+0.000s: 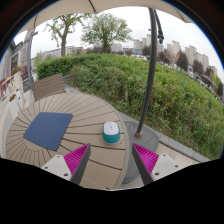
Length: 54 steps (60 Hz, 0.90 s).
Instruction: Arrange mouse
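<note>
A small white and teal mouse (111,131) sits on the round wooden slatted table (85,112), just ahead of my fingers and a little left of the middle between them. A dark blue mouse mat (48,129) lies on the table to the left of the mouse, apart from it. My gripper (111,158) is open, with the pink pads (76,157) wide apart above the table's near edge. Nothing is between the fingers.
A dark parasol pole (151,65) rises just right of the table. A wooden chair (48,86) stands at the far left side. A low wall (170,142) and a green hedge (150,85) lie beyond, with buildings far off.
</note>
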Tool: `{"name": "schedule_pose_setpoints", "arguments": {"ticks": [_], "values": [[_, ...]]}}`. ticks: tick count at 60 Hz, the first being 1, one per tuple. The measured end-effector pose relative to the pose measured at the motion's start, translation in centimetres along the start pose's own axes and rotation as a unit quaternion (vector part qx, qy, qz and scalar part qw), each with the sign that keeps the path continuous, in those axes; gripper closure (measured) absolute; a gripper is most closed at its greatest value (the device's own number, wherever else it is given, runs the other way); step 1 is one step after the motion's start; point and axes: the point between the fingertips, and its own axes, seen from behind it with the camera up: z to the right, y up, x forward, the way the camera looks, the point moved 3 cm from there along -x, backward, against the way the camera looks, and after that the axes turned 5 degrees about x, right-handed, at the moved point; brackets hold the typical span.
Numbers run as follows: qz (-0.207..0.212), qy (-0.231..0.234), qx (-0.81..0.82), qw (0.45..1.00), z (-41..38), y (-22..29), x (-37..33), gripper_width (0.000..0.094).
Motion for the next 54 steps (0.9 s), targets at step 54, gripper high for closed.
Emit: {"name": "schedule_pose_setpoints", "arguments": {"ticks": [54], "values": [[-0.042,0.025,-0.011,0.999,-0.7,1.2,13.2,0.0215]]}}
